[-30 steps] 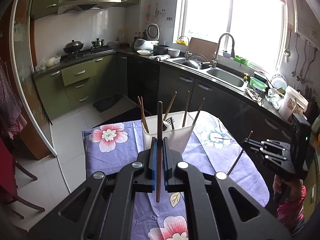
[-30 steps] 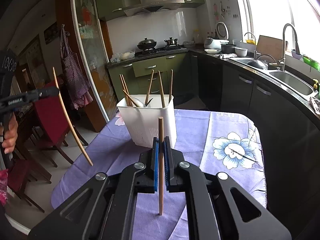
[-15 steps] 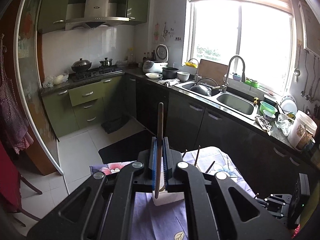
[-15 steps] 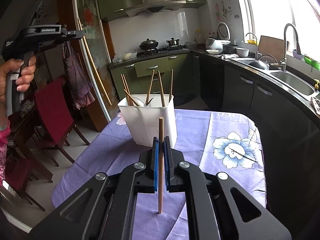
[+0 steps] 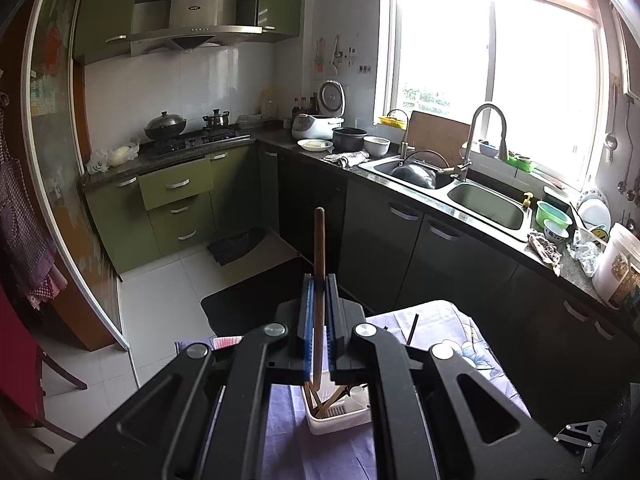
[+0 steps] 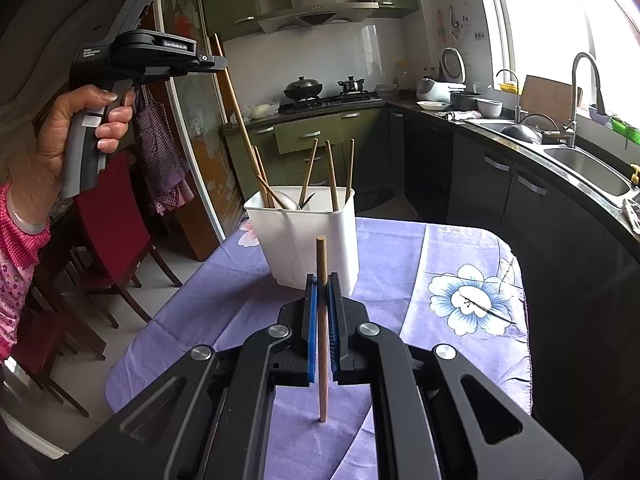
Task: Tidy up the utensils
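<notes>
The left hand-held gripper (image 5: 318,320) pinches a chopstick (image 5: 319,280) upright above the white utensil holder (image 6: 304,236) near the worktop's (image 6: 400,264) far edge, probably for dropping in; the right hand-held gripper (image 6: 322,320) pinches another chopstick (image 6: 322,320) nearer.

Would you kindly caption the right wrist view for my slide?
Right gripper holds a chopstick upright while left gripper lowers another into the white holder.

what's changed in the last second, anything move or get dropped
The left gripper rose from beside the table to above the white holder, carrying its chopstick over the rim. Nothing was released. The right gripper stayed put, shut on its own chopstick.
</notes>
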`<action>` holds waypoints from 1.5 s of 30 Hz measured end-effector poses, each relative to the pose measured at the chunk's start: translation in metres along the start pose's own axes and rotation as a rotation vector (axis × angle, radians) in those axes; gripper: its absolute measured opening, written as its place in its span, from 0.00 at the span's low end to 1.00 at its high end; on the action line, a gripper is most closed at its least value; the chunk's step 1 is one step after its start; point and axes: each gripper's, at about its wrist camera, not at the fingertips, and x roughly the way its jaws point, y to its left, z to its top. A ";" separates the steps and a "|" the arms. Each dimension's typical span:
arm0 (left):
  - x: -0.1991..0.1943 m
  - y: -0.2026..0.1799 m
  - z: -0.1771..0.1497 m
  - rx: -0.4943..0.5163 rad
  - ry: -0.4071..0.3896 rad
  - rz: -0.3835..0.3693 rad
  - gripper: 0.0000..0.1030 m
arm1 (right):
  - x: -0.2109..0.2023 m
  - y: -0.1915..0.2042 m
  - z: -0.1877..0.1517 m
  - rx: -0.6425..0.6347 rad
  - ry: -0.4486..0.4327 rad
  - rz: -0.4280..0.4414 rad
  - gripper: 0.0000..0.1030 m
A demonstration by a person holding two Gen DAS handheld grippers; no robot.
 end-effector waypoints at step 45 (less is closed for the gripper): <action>-0.049 0.022 -0.212 -0.029 0.013 -0.091 0.76 | 0.091 0.010 0.087 0.025 -0.180 -0.076 0.29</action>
